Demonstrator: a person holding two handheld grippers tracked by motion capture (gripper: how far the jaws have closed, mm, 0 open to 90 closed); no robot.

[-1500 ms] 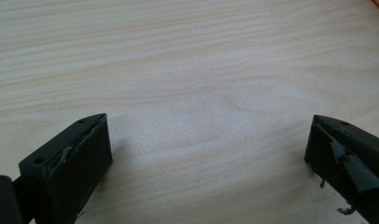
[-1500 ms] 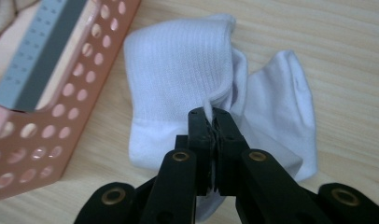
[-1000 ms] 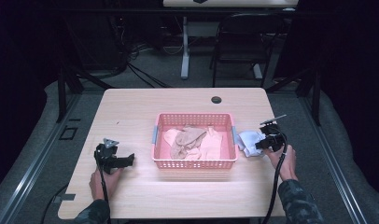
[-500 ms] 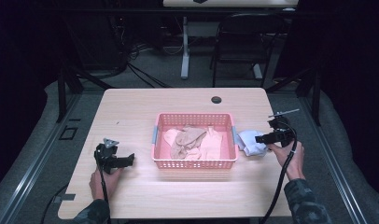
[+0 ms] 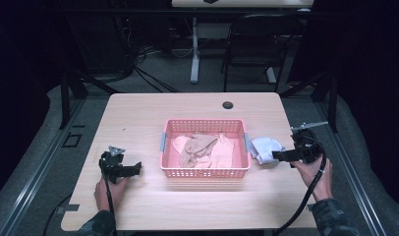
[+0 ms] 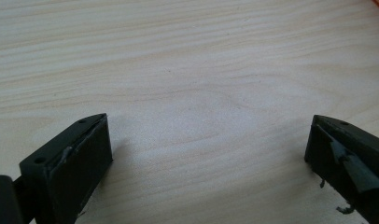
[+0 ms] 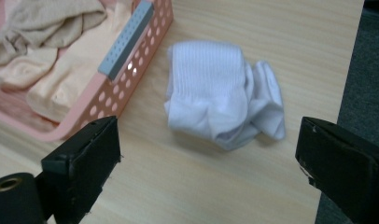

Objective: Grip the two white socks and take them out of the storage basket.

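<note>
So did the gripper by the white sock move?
Yes. The right gripper has let go of the white sock, its jaws just opening, and backed off rightward, away from the pink basket.

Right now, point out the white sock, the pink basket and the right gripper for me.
white sock (image 7: 222,100), right gripper view, on its ribbed folded middle.
pink basket (image 5: 206,172), high view, on its near wall.
right gripper (image 5: 275,156), high view, at the tips of its open jaws.
</note>
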